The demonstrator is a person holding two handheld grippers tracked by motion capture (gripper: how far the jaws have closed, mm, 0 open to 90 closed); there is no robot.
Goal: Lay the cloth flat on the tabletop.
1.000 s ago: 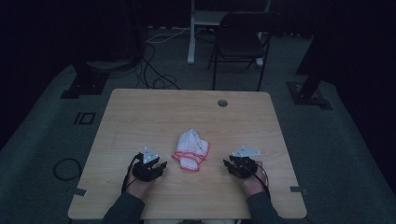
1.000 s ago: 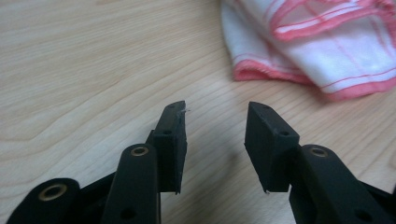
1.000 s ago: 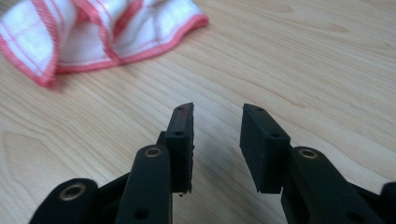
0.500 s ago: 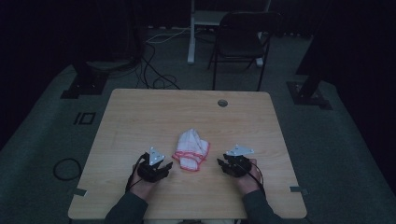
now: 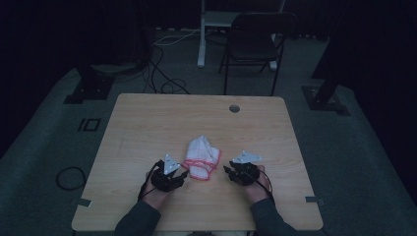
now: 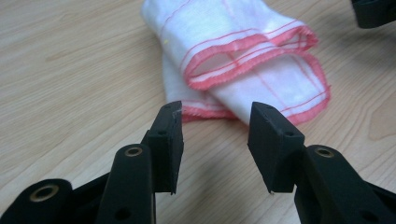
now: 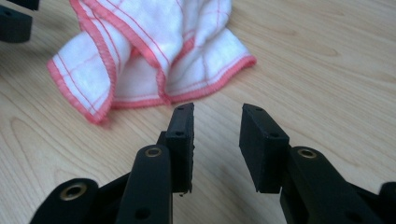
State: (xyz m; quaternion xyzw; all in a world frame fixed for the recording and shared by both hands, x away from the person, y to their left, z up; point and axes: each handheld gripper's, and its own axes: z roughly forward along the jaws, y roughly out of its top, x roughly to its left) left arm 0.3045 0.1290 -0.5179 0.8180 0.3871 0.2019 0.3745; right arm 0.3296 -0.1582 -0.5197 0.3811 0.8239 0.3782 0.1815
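Dim room, wooden table (image 5: 147, 123) with a chair (image 5: 255, 34) behind it. The cloth (image 5: 201, 156) lies crumpled near the front edge, between both grippers. Left gripper (image 6: 215, 128) sits just short of its red hem, jaws spread and empty. Right gripper (image 7: 217, 126) is near it too, its jaws have just been closing on nothing. Both point inward, held low. Risk, I'd say: pinching one loose layer, so it unfolds unevenly.
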